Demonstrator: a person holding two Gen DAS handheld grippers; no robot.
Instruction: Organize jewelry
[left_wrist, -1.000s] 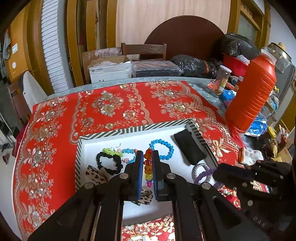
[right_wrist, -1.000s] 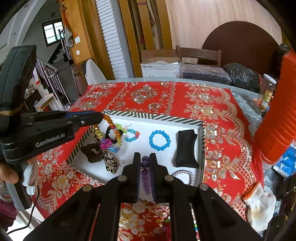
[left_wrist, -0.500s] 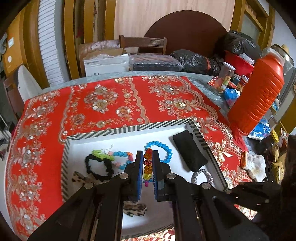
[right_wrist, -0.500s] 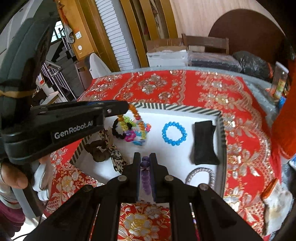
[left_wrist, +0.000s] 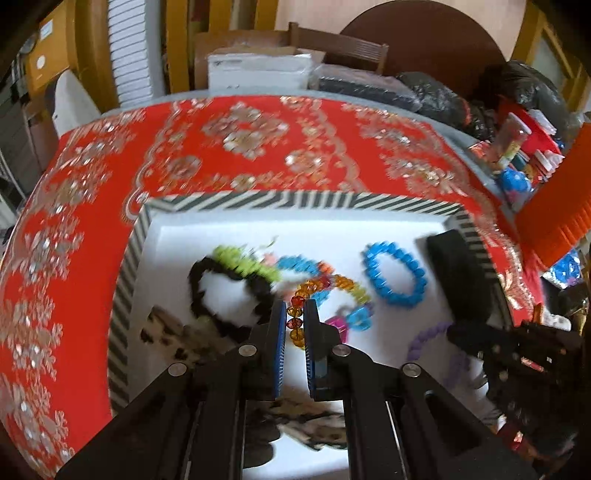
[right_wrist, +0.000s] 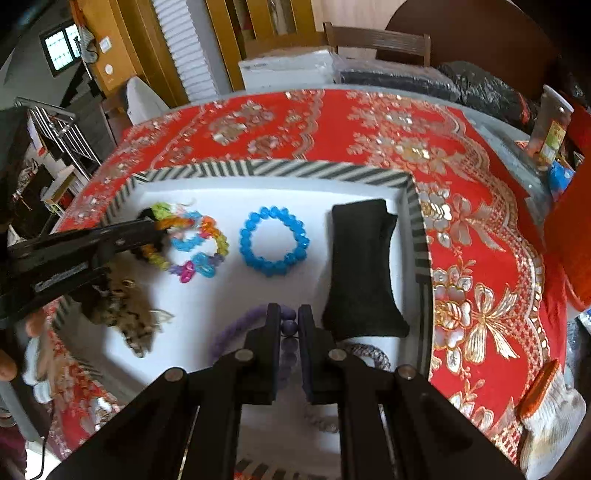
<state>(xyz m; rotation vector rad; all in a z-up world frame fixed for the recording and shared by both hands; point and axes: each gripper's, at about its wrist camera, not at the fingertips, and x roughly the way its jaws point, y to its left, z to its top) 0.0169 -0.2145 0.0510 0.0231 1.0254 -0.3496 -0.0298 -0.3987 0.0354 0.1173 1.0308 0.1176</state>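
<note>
A white tray with a striped rim (left_wrist: 280, 201) (right_wrist: 280, 168) lies on the red tablecloth. My left gripper (left_wrist: 294, 319) (right_wrist: 147, 230) is shut on a multicoloured bead bracelet (left_wrist: 332, 286) (right_wrist: 207, 254), which hangs low over the tray's left part. My right gripper (right_wrist: 289, 321) (left_wrist: 476, 338) is shut on a purple bead bracelet (right_wrist: 236, 328) (left_wrist: 424, 338) over the tray's near right part. In the tray lie a blue bead bracelet (left_wrist: 395, 275) (right_wrist: 273, 240), a black pouch (right_wrist: 362, 266) (left_wrist: 461, 277), a black scrunchie (left_wrist: 225, 291), a green one (left_wrist: 243, 258) and a leopard-print scrunchie (right_wrist: 122, 310).
A tall orange container (left_wrist: 557, 206) stands right of the tray. Jars and small clutter (right_wrist: 550, 136) sit at the table's far right. A glove (right_wrist: 546, 402) lies at the near right. Boxes, bags and a chair (right_wrist: 376, 37) stand behind the table.
Both grippers have dropped closer to the tray, each still holding its bracelet. The multicoloured bracelet now hangs just above the tray floor beside the blue one.
</note>
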